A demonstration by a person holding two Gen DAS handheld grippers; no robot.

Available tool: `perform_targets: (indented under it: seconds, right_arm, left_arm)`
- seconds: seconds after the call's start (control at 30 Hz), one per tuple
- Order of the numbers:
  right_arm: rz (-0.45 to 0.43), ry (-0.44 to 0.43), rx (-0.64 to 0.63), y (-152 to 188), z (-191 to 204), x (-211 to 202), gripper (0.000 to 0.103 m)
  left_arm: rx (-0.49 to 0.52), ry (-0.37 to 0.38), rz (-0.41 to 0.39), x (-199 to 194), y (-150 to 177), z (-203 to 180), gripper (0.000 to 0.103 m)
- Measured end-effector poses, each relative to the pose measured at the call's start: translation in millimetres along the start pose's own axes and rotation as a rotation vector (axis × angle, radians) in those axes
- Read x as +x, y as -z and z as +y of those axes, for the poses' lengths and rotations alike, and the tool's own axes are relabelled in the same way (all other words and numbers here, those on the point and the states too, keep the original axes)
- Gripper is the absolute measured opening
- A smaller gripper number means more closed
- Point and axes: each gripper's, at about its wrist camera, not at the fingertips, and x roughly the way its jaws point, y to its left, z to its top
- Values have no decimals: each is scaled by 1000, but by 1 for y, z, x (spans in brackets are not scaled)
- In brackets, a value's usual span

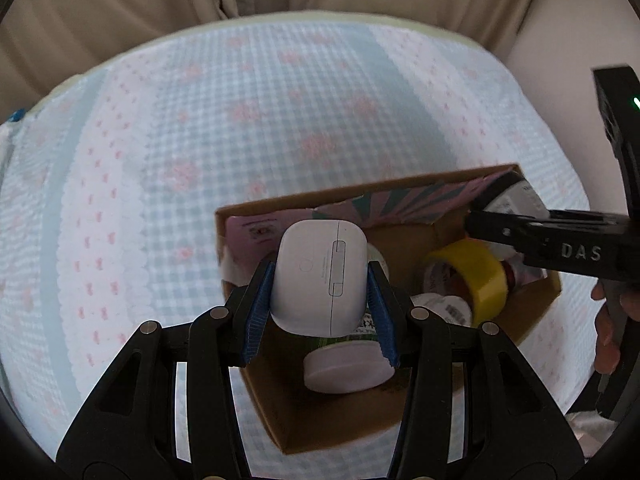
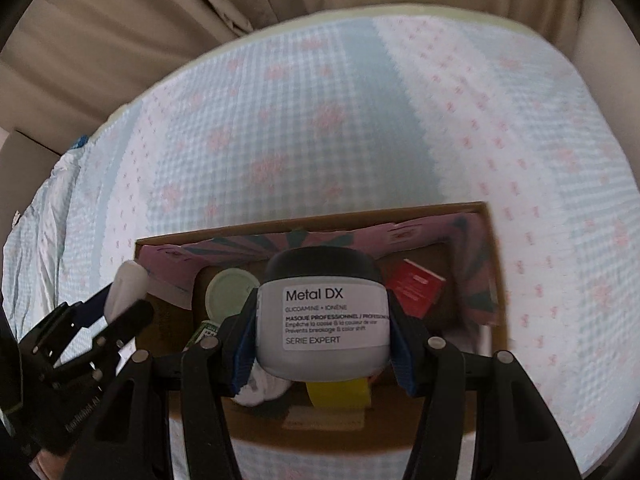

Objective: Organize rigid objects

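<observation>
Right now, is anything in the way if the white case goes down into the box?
Yes. The left gripper holds the white case over the cardboard box, and a white-lidded jar lies right beneath it. The yellow tape roll sits to the right. Bare box floor shows nearer the front corner.

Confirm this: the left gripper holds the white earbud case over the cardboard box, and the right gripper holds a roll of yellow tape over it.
One detail is wrong. The right gripper holds a Metal DX jar with a black lid, not tape, as the right wrist view shows. The yellow tape roll lies inside the cardboard box. The left gripper does hold the white earbud case over it.
</observation>
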Motion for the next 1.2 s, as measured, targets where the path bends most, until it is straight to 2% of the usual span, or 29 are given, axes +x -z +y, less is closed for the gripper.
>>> perform_targets:
  seconds: [0.13,0.3,0.33,0.37,0.4,0.43,0.47,0.6,1.0,1.2]
  right_arm:
    - [42,-5,21,-9,-3,23,52]
    - [57,-64,75,-14,-9,31,53]
    - [52,-73,94,-14,-11,29,54]
    - [44,-66,109,-15,-13,27,64]
    - [31,-52,118,-15,-15,24,83]
    - [10,-37,127,-16,-17,19,90]
    - [-9,-26,139,-15,-21,13,103]
    - [-10,11,148,-11,-29,2,103]
    - [-36,-7,130,16,-36,-34,103]
    - [-63,-25,110,26,-39,-64,103]
  left_arm:
    - [5,-1,23,14,-3,-2,43]
    - [32,-5,66,24,-11,-8,44]
    - [42,-12,72,23,-12,-10,53]
    - [58,-33,73,22,-14,-15,79]
    - [67,-43,67,21,-14,-17,94]
    - [80,-51,47,16,-14,-21,103]
    - [85,-47,36,13,-14,-23,103]
    - [92,-43,36,8,-13,-32,103]
    - [70,-27,14,-22,1,-47,103]
    - [32,-50,2,-58,10,-54,103]
